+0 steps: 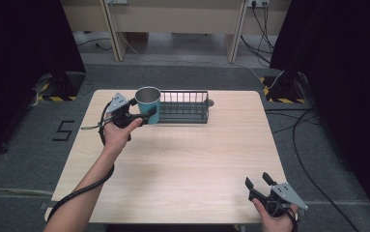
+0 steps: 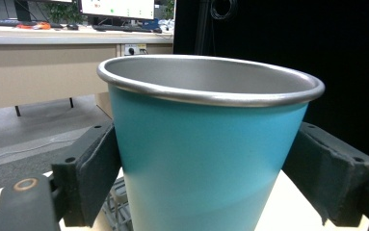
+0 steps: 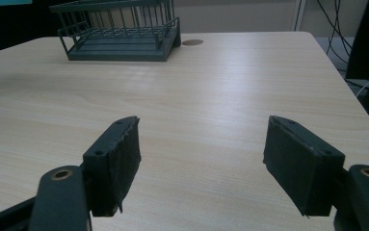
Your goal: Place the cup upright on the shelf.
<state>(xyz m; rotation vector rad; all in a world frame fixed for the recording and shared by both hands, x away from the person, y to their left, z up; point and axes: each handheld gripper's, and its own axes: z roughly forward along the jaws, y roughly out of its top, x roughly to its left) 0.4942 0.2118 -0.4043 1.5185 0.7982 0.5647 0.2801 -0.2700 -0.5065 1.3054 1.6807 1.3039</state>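
Note:
A teal cup (image 1: pixel 149 105) with a silver metal rim stands upright at the left end of the dark wire rack (image 1: pixel 185 107). My left gripper (image 1: pixel 143 114) is shut on the cup, one pad against each side. In the left gripper view the cup (image 2: pixel 201 149) sits between the pads (image 2: pixel 98 178), with the left gripper (image 2: pixel 206 159) around its lower half and a bit of rack wire (image 2: pixel 117 204) below. My right gripper (image 1: pixel 257 181) hangs open over the table's near right corner. In the right gripper view the right gripper (image 3: pixel 201 149) holds nothing.
The rack (image 3: pixel 119 36) stands at the back middle of the light wooden table (image 1: pixel 182 159). A small round disc (image 3: pixel 192 42) lies by its right end. Cables trail on the grey floor to the right, and dark curtains flank both sides.

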